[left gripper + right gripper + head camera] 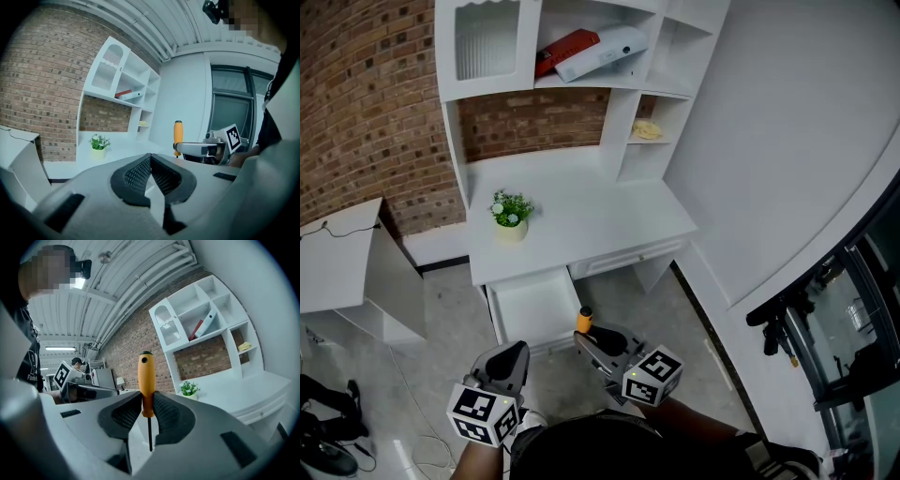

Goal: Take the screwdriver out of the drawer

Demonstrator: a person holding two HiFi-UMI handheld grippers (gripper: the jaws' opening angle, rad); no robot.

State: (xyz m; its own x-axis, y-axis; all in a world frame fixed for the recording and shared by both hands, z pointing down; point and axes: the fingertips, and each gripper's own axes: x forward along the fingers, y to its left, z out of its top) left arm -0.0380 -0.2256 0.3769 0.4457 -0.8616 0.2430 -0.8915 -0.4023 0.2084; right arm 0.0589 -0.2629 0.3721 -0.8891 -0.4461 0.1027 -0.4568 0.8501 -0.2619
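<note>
Screwdriver [146,376] pinched in right gripper [146,401].
Its jaws clamp the orange handle's shaft end; left gripper [150,161] pressed together, empty; drawer [534,309] open below desk's [581,220] front edge.

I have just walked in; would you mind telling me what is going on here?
A person stands at a white desk with a gripper in each hand. The right gripper is shut on a screwdriver, its fingers clamped on the lower end of the orange handle, shaft pointing down. The drawer under the desk is open, and the screwdriver is held up near its front. The left gripper is shut on nothing.
</note>
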